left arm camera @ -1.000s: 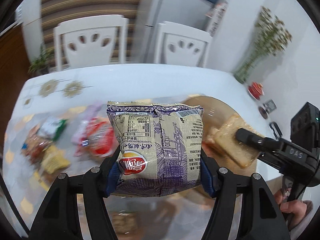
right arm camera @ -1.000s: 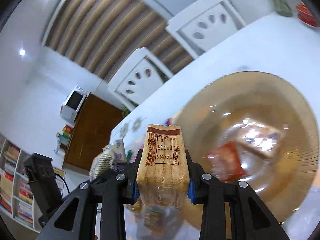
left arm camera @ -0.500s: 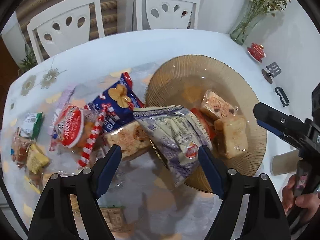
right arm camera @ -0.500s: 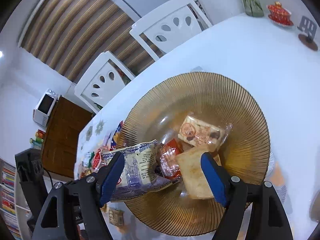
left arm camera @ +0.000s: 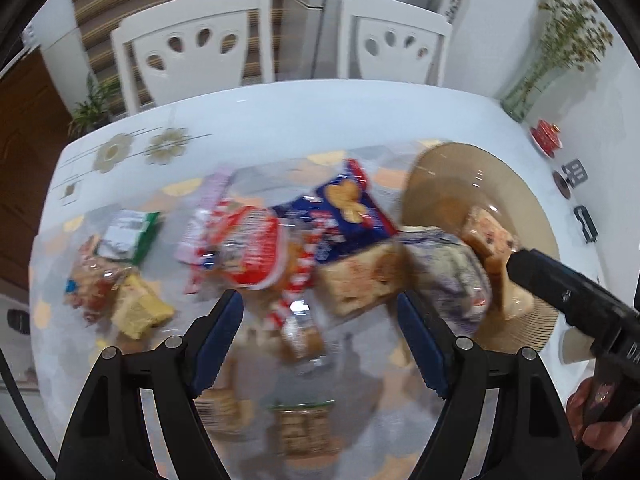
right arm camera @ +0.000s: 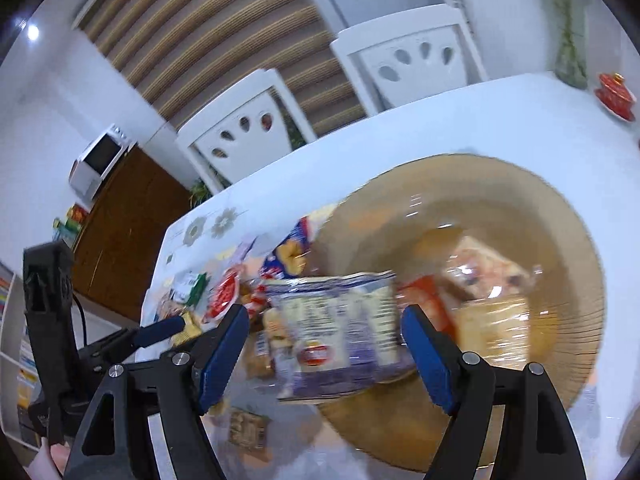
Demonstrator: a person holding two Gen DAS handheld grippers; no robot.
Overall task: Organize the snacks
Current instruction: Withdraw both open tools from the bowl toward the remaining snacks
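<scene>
An amber ribbed glass plate (left arm camera: 480,176) (right arm camera: 560,216) holds a purple-and-cream snack bag (left arm camera: 444,276) (right arm camera: 340,320) on its left rim, a wrapped bread slice (right arm camera: 492,320), a red packet (right arm camera: 424,296) and a clear-wrapped pastry (right arm camera: 484,264). My left gripper (left arm camera: 320,336) is open and empty above loose snacks: a red-and-white pack (left arm camera: 248,252), a blue cookie bag (left arm camera: 344,204) and a wrapped cake (left arm camera: 356,284). My right gripper (right arm camera: 324,352) is open and empty in front of the purple bag; it also shows in the left wrist view (left arm camera: 560,284).
More small snacks lie at the table's left: a green-and-white packet (left arm camera: 128,232), a yellow cake (left arm camera: 140,312). Cracker packs (left arm camera: 300,424) lie near me. Two white chairs (left arm camera: 196,44) stand behind the table. A vase (left arm camera: 532,88) and red lidded cup (left arm camera: 546,140) stand at right.
Both grippers opened and dropped their loads into the plate: the purple bag from the left, the bread slice from the right. Both have since drawn back and swung left.
</scene>
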